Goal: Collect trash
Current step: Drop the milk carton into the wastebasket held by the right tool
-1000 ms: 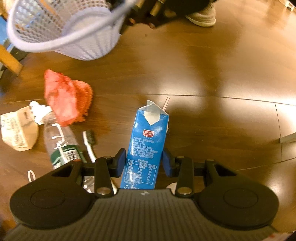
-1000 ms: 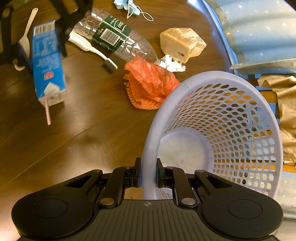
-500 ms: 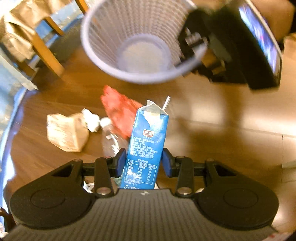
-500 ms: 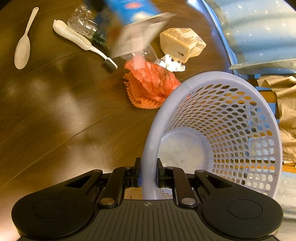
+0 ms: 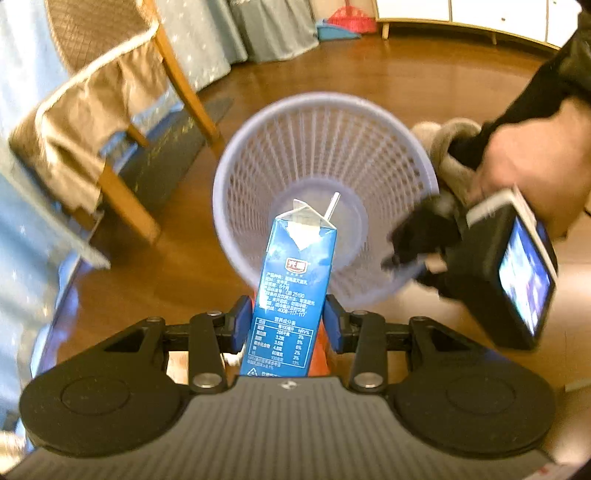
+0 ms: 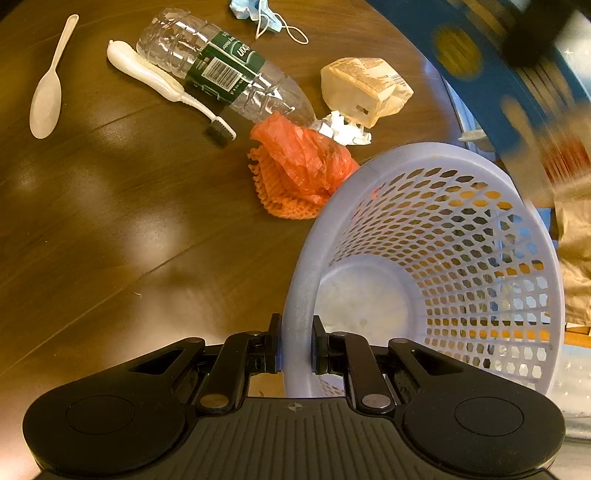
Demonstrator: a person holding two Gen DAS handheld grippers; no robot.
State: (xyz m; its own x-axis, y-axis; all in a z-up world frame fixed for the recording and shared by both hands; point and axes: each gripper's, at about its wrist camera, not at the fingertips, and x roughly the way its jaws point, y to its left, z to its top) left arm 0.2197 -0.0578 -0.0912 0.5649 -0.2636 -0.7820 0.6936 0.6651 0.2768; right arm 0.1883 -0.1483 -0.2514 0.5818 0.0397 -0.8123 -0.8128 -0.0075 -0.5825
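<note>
Milk carton [image 5: 295, 291], blue with a straw [image 5: 331, 206] sticking out the top, is sitting clamped between the left gripper [image 5: 287, 323] pads, upright in the left wrist view, its top lining up over the mouth of the lavender mesh basket [image 5: 321, 155]. Right gripper [image 6: 295, 343] is pinching the basket's near rim [image 6: 295, 295], jaws nearly closed on it, tilting the basket toward the camera; inside it is looking empty.

Table [image 6: 110, 221], left to right in the right wrist view: white spoon [image 6: 46, 99] lying far left; white toothbrush [image 6: 166, 86] touching a crushed clear bottle [image 6: 225, 70]; blue face mask [image 6: 258, 14] at the far edge; orange bag and netting [image 6: 299, 166] just beside the basket; crumpled white scrap [image 6: 343, 127]; tan wrapper [image 6: 365, 86]. A blurred blue shape is crossing the top right corner; cannot tell what it is.

A hand [image 5: 532, 166] is gripping the right tool at right in the left wrist view.
</note>
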